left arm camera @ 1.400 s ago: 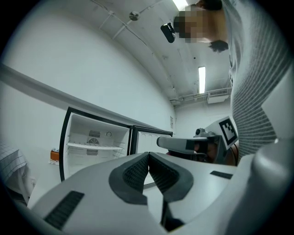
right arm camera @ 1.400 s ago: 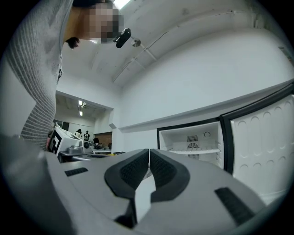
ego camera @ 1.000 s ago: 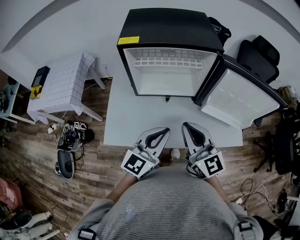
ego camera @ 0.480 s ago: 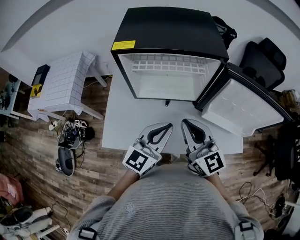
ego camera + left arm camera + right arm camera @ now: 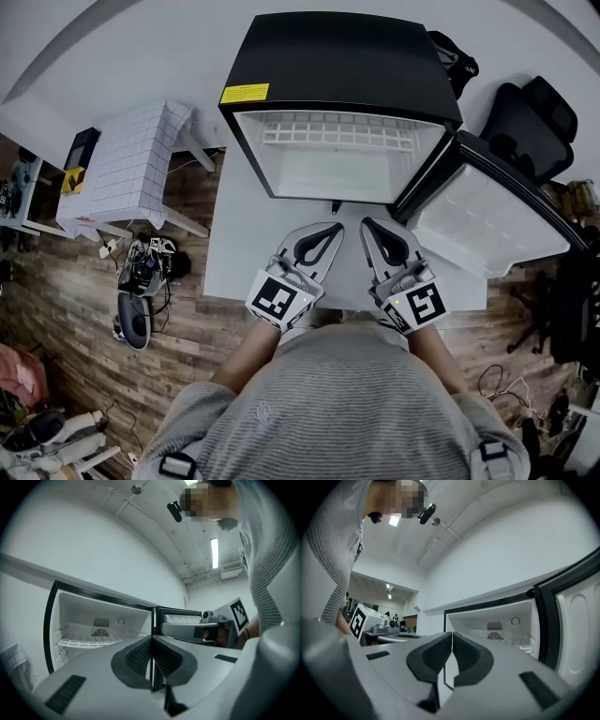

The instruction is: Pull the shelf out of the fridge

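Observation:
A black mini fridge [image 5: 342, 56] stands open in front of me, its door [image 5: 487, 217] swung out to the right. Inside, a white wire shelf [image 5: 337, 133] sits high in the white compartment; it also shows in the left gripper view as shelf [image 5: 89, 641] and in the right gripper view as shelf [image 5: 518, 642]. My left gripper [image 5: 335, 229] and right gripper [image 5: 367, 225] hover side by side just short of the fridge's lower front edge. Both point level at the opening. Each has its jaws pressed together with nothing between them, as with the left gripper [image 5: 151, 643] and the right gripper [image 5: 452, 645].
The fridge rests on a white floor panel [image 5: 234, 239]. A small white tiled table [image 5: 127, 169] stands to the left, with shoes and clutter [image 5: 141, 277] on the wood floor below it. A black chair [image 5: 530, 112] sits behind the open door.
Both grippers have moved forward toward the fridge opening, and the fridge now looms closer in the head view. The jaws stay shut.

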A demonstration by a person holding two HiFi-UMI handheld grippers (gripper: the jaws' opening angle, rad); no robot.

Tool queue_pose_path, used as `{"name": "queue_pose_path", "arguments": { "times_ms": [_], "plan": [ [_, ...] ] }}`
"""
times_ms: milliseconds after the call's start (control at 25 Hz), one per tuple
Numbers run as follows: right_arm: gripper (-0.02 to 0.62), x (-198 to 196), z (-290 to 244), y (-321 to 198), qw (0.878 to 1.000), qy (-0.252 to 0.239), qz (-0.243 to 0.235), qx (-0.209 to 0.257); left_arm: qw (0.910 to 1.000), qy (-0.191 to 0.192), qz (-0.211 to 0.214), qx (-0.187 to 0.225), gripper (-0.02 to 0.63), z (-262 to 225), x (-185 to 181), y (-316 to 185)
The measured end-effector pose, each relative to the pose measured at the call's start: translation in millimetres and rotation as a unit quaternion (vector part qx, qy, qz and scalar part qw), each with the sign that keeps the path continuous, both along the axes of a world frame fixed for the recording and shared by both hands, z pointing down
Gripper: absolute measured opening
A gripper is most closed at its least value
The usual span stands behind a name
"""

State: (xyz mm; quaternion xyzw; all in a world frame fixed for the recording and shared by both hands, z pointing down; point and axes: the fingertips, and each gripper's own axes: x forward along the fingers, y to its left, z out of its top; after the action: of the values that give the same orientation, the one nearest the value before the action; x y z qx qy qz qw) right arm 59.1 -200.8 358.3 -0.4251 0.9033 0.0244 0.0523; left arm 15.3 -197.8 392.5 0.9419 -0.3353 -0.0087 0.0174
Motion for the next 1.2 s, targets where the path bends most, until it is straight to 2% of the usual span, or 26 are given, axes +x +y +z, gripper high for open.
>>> {"name": "queue_pose_path", "arguments": {
  "times_ms": [120, 280, 520, 640, 800, 880, 960, 1080, 1200],
  "plan": [
    [0.014, 0, 5, -20, 1.0, 0.007, 0.008, 0.001, 0.9998, 0.012, -0.009, 0.015, 0.011, -3, -1, -23],
    [0.014, -1, 13, -43, 1.0, 0.011, 0.019, -0.004, 0.9996, 0.026, -0.014, 0.005, 0.011, -1, -3, -48],
    [0.014, 3, 30, -77, 0.999, 0.012, 0.031, -0.019, 0.9993, 0.023, -0.025, -0.016, 0.011, 14, -1, -81],
    [0.014, 6, 35, -89, 0.999, 0.008, 0.035, -0.03, 0.9951, 0.066, -0.041, -0.06, 0.011, 23, -4, -103],
    [0.014, 10, 38, -94, 0.999, 0.009, 0.038, -0.035, 0.9805, 0.136, -0.07, -0.124, 0.011, 32, -6, -130],
    [0.014, 10, 39, -98, 0.999, 0.011, 0.038, -0.037, 0.9687, 0.177, -0.081, -0.154, 0.011, 35, -7, -141],
    [0.014, 10, 41, -101, 0.999, 0.012, 0.037, -0.039, 0.9491, 0.236, -0.093, -0.187, 0.011, 36, -8, -152],
    [0.014, 11, 39, -105, 0.999, 0.014, 0.034, -0.037, 0.9083, 0.334, -0.105, -0.228, 0.012, 37, -11, -164],
    [0.014, 12, 36, -107, 0.999, 0.015, 0.032, -0.035, 0.869, 0.409, -0.096, -0.261, 0.012, 39, -7, -170]
  ]
}}
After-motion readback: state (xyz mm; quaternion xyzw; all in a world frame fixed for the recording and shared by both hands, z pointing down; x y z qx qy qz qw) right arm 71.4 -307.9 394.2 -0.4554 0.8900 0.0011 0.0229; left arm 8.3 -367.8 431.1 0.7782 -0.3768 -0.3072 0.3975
